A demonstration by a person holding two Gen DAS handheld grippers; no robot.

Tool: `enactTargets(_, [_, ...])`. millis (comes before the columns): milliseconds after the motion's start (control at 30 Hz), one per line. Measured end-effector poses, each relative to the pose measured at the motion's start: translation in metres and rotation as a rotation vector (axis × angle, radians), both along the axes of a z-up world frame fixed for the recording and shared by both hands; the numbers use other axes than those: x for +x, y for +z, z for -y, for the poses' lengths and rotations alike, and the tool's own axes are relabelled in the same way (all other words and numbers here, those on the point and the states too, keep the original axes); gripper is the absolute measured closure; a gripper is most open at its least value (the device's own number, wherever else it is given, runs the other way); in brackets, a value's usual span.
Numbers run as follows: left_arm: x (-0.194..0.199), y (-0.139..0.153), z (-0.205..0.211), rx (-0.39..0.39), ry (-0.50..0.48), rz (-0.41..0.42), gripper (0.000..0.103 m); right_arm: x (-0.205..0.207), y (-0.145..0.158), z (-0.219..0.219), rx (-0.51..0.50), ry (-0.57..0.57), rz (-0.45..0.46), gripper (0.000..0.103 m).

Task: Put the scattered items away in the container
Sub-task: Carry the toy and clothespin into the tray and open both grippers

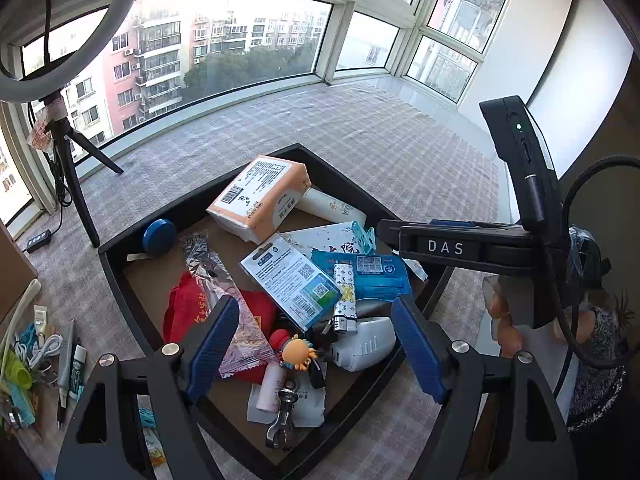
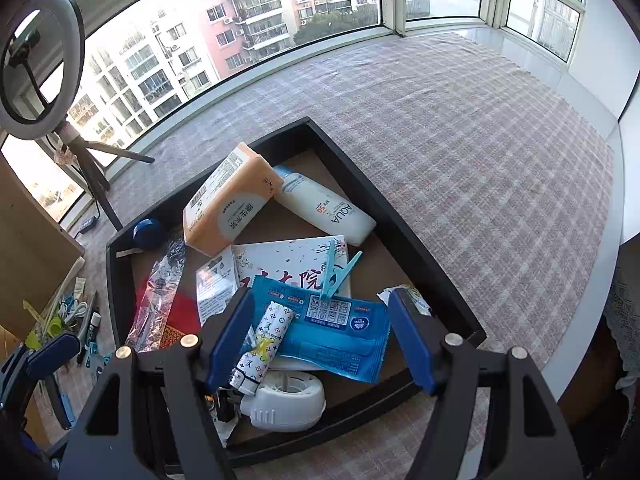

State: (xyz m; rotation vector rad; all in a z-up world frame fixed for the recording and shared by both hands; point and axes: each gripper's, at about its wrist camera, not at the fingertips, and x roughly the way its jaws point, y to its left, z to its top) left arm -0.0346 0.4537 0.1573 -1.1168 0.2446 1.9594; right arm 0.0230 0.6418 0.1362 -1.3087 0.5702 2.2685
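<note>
Hovering above the black tray (image 1: 120,276), the left claw (image 1: 316,344) stands wide with nothing between its blue pads; the right claw (image 2: 320,336) is likewise wide and empty over the same tray. Both tray near corners are cut off behind the claw frames. Inside lie a soft orange-and-white tissue pack (image 1: 260,196), a smooth white bottle (image 2: 328,208), a crinkled blue wipes packet (image 2: 340,336), a patterned cylindrical lighter (image 2: 264,340), a light-blue plastic clip (image 2: 332,272) and a white moulded plastic device (image 2: 288,404), partly hidden beneath the packet. Scattered small items (image 1: 40,356) remain outside on the checked woven cloth (image 2: 460,152), left of the tray, too small to identify.
</note>
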Motion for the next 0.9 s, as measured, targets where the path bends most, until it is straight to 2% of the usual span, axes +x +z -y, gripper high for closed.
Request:
enactTargets(400, [-0.003, 0.011, 0.032, -0.019, 0.072, -0.066, 0.027, -0.007, 0.003, 0.019, -0.005, 0.031, -0.002, 0.035])
enactTargets(900, [-0.017, 0.027, 0.11, -0.026, 0.224, -0.109, 0.028, -0.027, 0.024, 0.089, 0.004, 0.176, -0.047, 0.035])
